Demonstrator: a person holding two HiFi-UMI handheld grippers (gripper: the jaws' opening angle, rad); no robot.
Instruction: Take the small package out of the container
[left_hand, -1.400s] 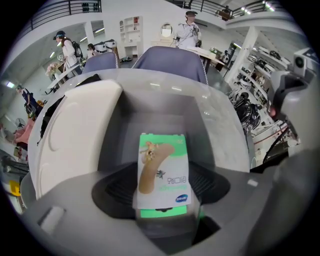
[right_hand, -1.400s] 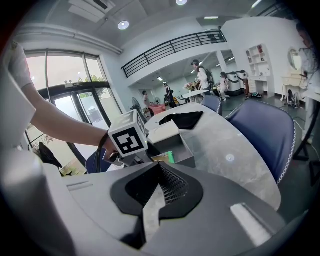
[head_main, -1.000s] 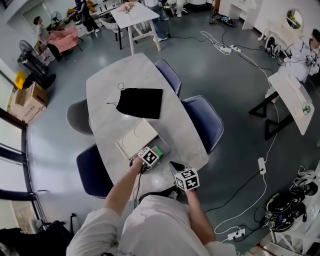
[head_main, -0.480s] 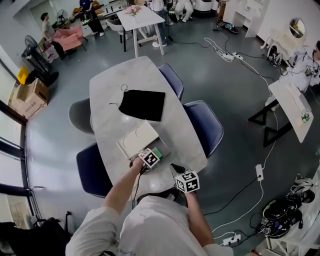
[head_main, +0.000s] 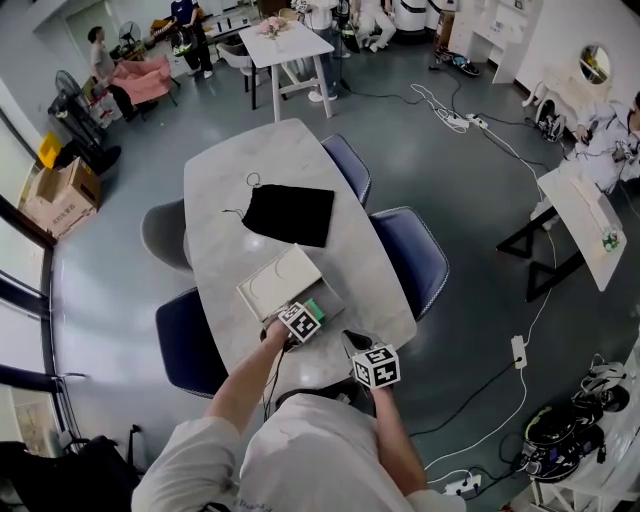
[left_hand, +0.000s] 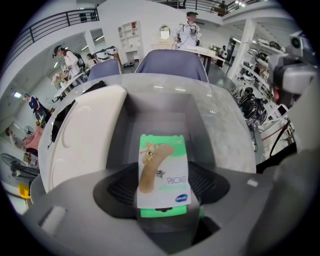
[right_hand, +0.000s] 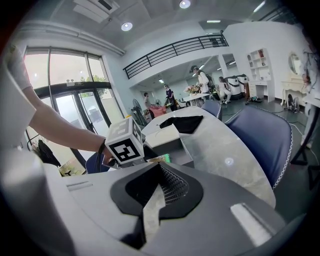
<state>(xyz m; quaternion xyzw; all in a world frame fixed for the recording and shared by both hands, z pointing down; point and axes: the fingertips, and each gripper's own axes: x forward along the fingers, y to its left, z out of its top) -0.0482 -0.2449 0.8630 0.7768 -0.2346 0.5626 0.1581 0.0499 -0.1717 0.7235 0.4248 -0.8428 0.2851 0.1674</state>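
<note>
Grip is on: left tool (left_hand: 164, 194) has its jaws closed on the near short end of the small package (left_hand: 162, 167), a thin flat green-and-white pack, printed face up. The package sits over the near part of the open grey container (left_hand: 205, 122), with the white lid (left_hand: 82, 142) lying just left of it on the counter (head_main: 270, 160). Cannot tell whether the pack's far end is clear of the container floor. Its long axis runs along the tool's line of sight, free end pointing away from the person toward the container's far wall. Right tool (right_hand: 159, 172) is narrow, tips together, nothing between them, held off to the person's right and apart from the container. Judged step: lift-out just under way. Risks: only one end is pinched, so the pack could swing or slide out if pulled fast. The free end could catch the wall or rim if the pull goes sideways rather than up. The container looks light and nothing braces it, so a snag could drag it toward the near counter edge.
</note>
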